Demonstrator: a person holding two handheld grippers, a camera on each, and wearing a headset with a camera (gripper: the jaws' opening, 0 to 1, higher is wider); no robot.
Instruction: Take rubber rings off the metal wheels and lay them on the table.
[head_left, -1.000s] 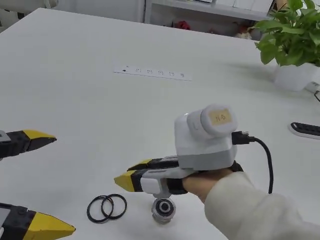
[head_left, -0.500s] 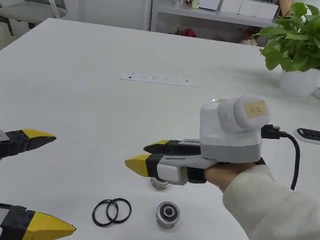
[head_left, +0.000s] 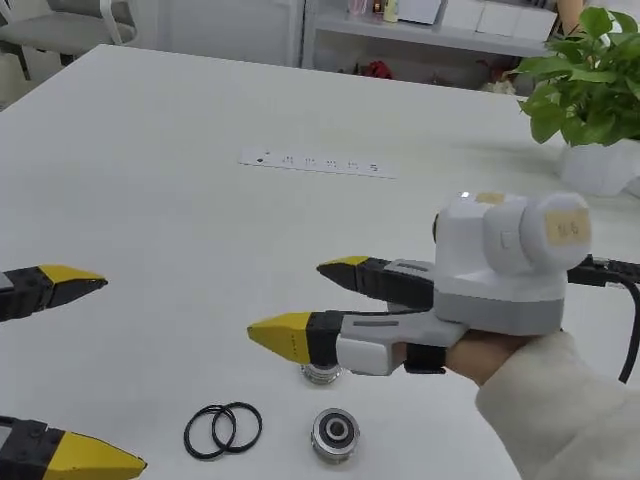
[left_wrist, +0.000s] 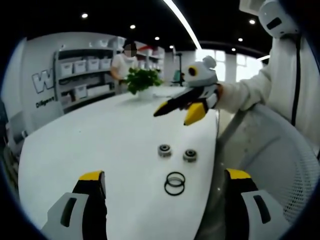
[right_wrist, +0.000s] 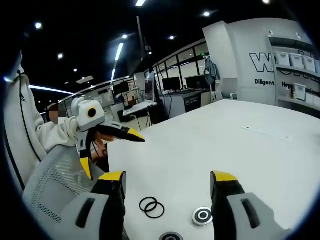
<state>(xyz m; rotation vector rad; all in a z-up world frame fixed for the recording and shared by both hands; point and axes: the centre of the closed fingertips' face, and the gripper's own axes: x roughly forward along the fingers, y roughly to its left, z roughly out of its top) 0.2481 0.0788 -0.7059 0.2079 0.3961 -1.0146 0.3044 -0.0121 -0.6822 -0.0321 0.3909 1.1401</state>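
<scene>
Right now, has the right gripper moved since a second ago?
Yes. Judged against the rings, the right gripper has drawn away rightward and upward in the head view; a second wheel now shows beneath its jaw.

Head view looks down on table (head_left: 180, 200); gripper views, low, face e/o across rings (head_left: 222, 428) & wheels (head_left: 334, 432).

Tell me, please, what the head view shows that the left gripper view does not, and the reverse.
Head view: a white power strip lying flat on the table. Left gripper view: a person standing beyond the table, ceiling lights and a mesh chair. Both: two overlapping rubber rings, two metal wheels, the open right gripper and the potted plant.
</scene>
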